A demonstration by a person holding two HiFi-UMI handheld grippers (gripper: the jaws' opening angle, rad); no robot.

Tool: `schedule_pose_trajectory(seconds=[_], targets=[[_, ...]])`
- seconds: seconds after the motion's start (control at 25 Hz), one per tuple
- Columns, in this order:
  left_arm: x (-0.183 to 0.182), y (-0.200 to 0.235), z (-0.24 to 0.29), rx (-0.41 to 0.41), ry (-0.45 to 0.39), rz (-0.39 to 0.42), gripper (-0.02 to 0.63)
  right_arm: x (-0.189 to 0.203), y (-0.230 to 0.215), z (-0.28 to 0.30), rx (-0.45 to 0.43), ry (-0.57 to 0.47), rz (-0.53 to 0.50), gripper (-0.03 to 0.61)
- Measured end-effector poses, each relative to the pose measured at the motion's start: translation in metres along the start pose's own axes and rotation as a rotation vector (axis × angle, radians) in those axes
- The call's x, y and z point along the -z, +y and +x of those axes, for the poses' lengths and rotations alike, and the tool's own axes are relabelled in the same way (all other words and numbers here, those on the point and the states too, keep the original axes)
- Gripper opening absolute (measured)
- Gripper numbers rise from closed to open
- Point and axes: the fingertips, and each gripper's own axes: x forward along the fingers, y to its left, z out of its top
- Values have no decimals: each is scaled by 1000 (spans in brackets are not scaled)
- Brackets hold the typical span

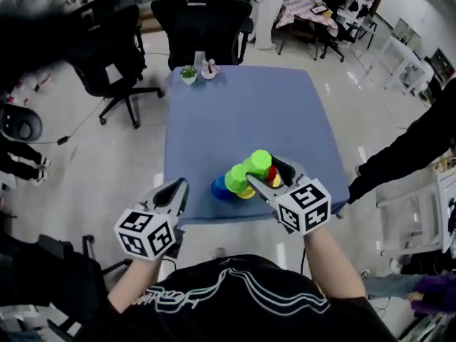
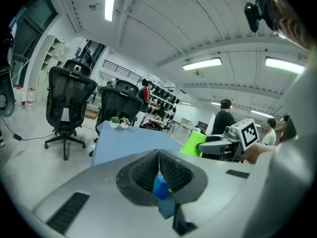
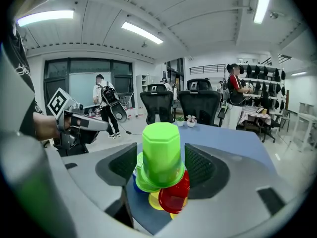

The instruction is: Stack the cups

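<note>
Blue table [image 1: 242, 112], office room behind, black chairs [image 1: 199, 20] at the far side. Cups sit bunched at the near edge.

Right gripper [image 1: 262, 169]: fingers spread wide, one on each side of the green cup [image 3: 161, 150], pads clear of its walls, nothing gripped. That cup is upside down and caps a second green cup [image 3: 142, 181], apparently nested on it. Red cup [image 3: 174, 195], yellow cup [image 3: 154, 200] and blue cup [image 3: 133, 185] crowd under and beside them; I cannot tell how they are nested. From above the pile leans.

Left gripper [image 1: 182, 185]: fingers closed together, empty, held off the table's near-left edge and pointing at the blue cup.

Judgement: the green cup is either just seated or about to be taken. Either way the lean and the near edge are the risks.
- If closing, centre the cup first so both pads meet mid-wall together; a one-sided touch would likely tip the pile.
- If leaving, draw straight back along the fingers, no sideways sweep.
- The left gripper could steady the base cups.
</note>
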Motion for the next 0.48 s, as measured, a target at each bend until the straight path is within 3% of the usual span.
schedule_pose_trajectory(seconds=[0.24,0.4,0.48], targets=[[8,-19,-12,-7,1,-3,25,-17,-5,-37,42,-139,23,302],[8,-42,-18,17,-5,3,25,-29,0,-69,15,-249,49,297],[5,-55,-22,32,-12,6,26,-37,9,-85,-13,-295,46,224]])
